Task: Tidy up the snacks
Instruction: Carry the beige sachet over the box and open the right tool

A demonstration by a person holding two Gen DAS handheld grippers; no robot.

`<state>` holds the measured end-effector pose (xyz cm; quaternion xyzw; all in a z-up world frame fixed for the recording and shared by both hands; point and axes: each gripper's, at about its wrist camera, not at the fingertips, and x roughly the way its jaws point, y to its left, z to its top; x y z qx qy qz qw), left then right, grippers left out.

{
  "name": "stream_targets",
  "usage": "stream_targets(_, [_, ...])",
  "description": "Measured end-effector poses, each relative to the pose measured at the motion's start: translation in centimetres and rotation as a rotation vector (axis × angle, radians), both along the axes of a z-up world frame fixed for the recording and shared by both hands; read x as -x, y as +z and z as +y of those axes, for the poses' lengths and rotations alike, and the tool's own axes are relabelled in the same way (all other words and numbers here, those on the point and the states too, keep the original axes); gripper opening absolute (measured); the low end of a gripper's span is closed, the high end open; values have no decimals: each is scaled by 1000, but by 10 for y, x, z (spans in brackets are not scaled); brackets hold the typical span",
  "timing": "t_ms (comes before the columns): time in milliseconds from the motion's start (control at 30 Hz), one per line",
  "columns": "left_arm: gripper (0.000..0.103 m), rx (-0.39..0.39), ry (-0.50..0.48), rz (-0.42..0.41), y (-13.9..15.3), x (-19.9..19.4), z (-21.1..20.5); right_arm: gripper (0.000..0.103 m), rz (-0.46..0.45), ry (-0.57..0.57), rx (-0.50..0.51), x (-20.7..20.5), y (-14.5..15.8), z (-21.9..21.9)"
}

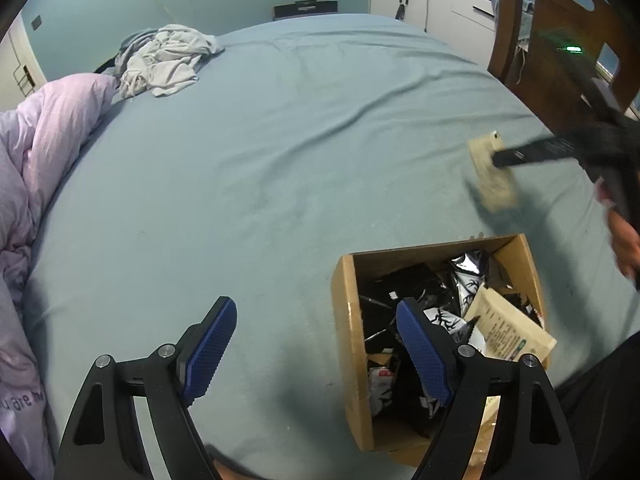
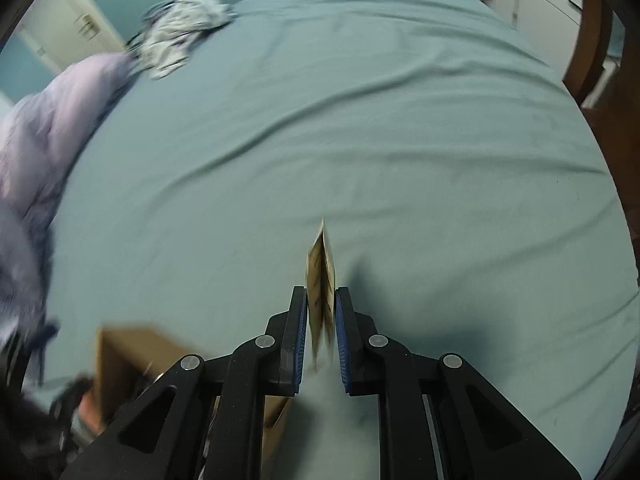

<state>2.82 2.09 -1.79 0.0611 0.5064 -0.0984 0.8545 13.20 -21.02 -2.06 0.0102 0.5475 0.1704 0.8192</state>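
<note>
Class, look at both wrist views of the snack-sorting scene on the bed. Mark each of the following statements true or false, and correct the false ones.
1. The right gripper is closed on a beige snack packet. True.
2. The left gripper holds a black snack bag. False: its jaws stand open with nothing between them.
3. The cardboard box is empty. False: it holds black-and-white packets and a beige packet.
4. The box sits on a blue-green bedsheet. True.
5. A crumpled pale cloth lies at the far side of the bed. True.
6. The held packet is inside the box. False: it is out over the sheet, apart from the box.
</note>
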Motion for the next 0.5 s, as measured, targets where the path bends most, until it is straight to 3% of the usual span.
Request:
stream_targets(167, [83,7,21,-14,4,6,7,12,-30,91,-86,65,37,21])
stream_targets(367, [83,6,71,-51,9,11,22,8,-42,134,-204,99,51,27])
stream_targets(500, [83,-19,80,-74,11,15,26,9,86,186,-219,97,31,44])
